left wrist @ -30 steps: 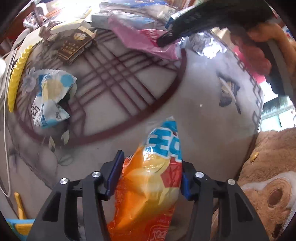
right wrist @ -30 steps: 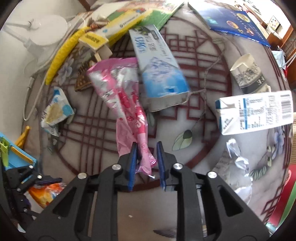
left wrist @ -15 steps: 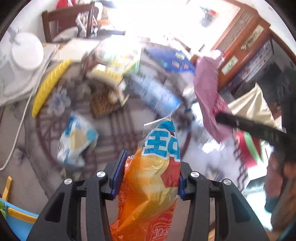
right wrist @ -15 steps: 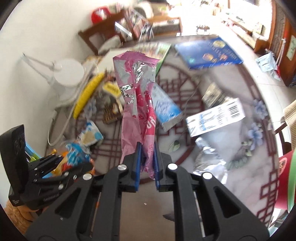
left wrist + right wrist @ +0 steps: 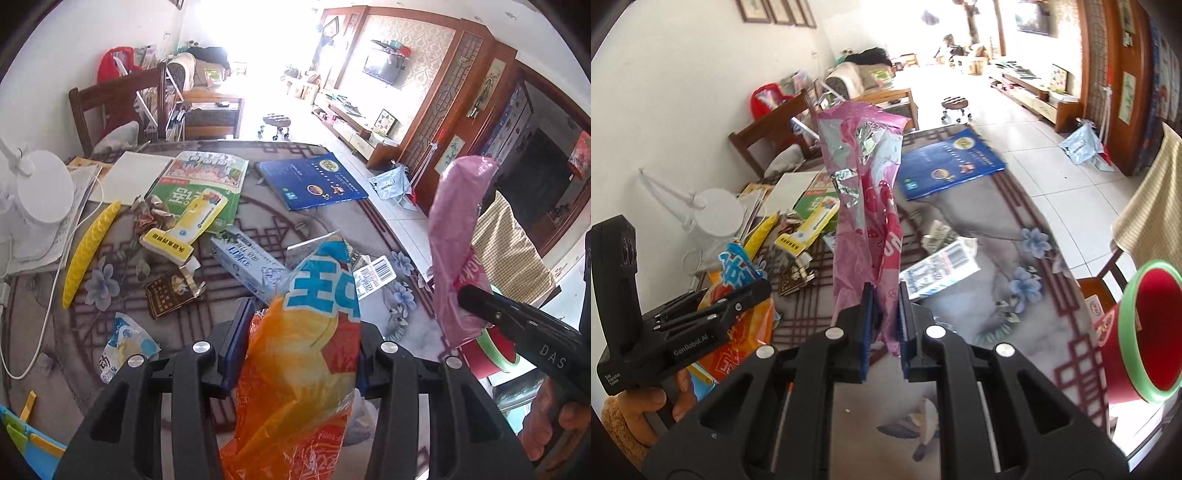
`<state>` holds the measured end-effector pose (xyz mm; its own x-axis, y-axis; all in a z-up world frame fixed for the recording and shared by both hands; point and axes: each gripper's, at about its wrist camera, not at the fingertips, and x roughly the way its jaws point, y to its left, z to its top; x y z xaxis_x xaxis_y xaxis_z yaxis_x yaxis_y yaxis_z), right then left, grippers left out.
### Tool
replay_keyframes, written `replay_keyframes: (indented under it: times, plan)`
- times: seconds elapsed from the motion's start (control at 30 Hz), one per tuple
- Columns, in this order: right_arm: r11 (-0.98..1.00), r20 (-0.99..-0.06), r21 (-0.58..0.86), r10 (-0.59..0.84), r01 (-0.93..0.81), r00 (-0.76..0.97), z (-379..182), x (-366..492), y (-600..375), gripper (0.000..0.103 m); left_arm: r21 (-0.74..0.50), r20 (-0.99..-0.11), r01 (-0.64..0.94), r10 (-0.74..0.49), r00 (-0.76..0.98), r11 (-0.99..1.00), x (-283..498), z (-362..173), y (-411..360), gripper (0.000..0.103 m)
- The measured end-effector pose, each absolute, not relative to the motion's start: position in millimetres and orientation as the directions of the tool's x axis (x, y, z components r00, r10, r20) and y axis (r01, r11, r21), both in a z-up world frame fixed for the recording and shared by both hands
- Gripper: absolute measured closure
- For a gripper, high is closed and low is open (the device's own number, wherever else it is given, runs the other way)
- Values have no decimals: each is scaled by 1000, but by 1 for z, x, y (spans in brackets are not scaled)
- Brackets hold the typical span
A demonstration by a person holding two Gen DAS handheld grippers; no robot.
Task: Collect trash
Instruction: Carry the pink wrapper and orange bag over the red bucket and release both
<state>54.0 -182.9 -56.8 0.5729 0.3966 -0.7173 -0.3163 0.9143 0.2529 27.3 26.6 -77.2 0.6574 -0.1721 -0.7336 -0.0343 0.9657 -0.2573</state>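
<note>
My left gripper (image 5: 297,339) is shut on an orange and blue snack bag (image 5: 306,354), held up above the table (image 5: 325,218). My right gripper (image 5: 884,314) is shut on a pink foil wrapper (image 5: 868,206) that stands up from its pads. In the left wrist view the pink wrapper (image 5: 448,251) hangs at the right from the right gripper's black finger (image 5: 517,321). The right wrist view shows the orange bag (image 5: 738,325) at the left in the left gripper. More trash lies on the table: a blue and white wrapper (image 5: 123,345), a light blue box (image 5: 245,264), a white barcode carton (image 5: 938,271).
A red bin with a green rim (image 5: 1145,328) stands at the table's right edge. On the table are a blue book (image 5: 314,182), a green magazine (image 5: 195,188), a yellow strip (image 5: 90,245), a brown packet (image 5: 171,291) and a white lamp (image 5: 40,195). A wooden chair (image 5: 118,107) stands behind.
Both grippers have risen from the table with their wrappers and tilted upward, so the room beyond now shows. The pink wrapper has come off the tabletop.
</note>
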Motion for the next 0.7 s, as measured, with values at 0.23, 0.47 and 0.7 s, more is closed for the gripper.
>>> replay_keyframes:
  times: [0.23, 0.47, 0.7]
  plan:
    - [918, -698, 278, 396, -283, 597, -53, 51, -221, 90, -242, -735, -24, -167, 657, 970, 26, -71, -4, 59]
    - [912, -685, 297, 411, -284, 602, -49, 50, -255, 90, -231, -732, -18, -162, 662, 973, 30, -66, -40, 59]
    - [905, -678, 312, 425, -288, 601, -48, 56, -288, 90, -224, -733, -18, -156, 662, 974, 36, -63, -74, 59]
